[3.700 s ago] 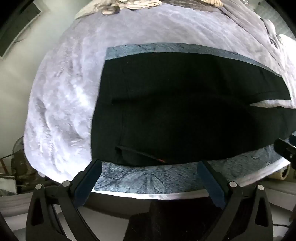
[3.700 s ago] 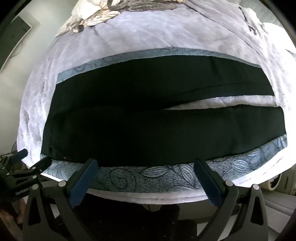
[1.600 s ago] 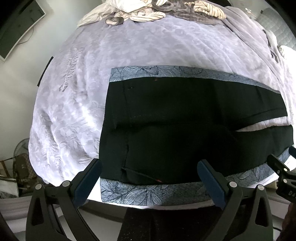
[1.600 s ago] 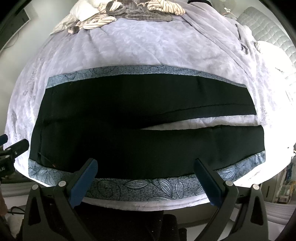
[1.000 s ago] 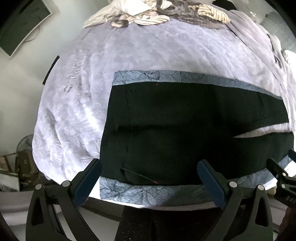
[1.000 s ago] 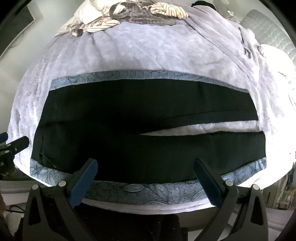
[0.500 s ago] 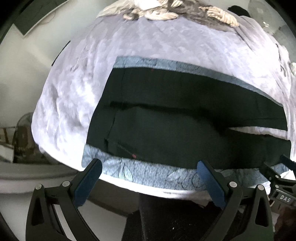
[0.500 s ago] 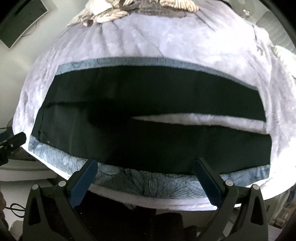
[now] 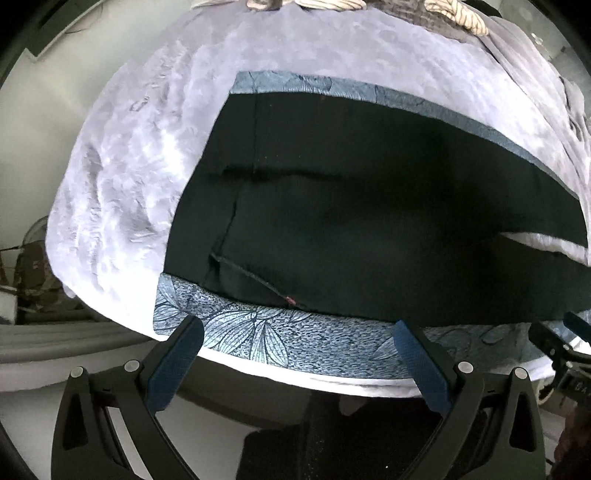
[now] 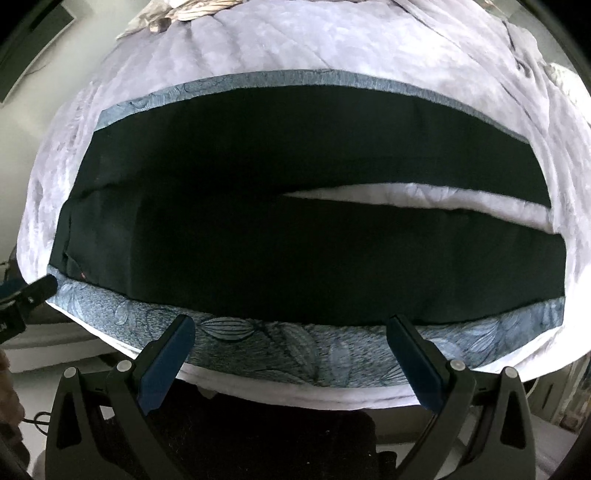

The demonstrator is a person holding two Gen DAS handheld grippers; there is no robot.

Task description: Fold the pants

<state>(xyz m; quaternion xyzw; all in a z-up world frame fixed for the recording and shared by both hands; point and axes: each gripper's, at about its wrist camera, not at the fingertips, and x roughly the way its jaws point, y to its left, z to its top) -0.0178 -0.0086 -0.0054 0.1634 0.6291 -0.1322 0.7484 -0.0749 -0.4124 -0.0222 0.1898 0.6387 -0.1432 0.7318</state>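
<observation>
Black pants (image 9: 369,206) lie flat on a blue leaf-patterned cloth (image 9: 280,343) on a bed, waistband to the left, legs running right. In the right wrist view the pants (image 10: 295,229) show full length, with a narrow white gap between the two legs (image 10: 424,199). My left gripper (image 9: 295,347) is open and empty, just short of the near edge by the waist. My right gripper (image 10: 291,343) is open and empty, just short of the near leg's edge.
A pale lilac bedspread (image 9: 140,155) covers the bed. Crumpled striped clothes (image 9: 454,14) lie at the far end. The bed's near edge (image 10: 295,391) drops to the floor. The other gripper's tip shows at each view's side (image 9: 554,343) (image 10: 26,295).
Both grippers have moved closer to the bed's near edge and lower, so the pants fill more of each view. Both stay open. The pants have not moved.
</observation>
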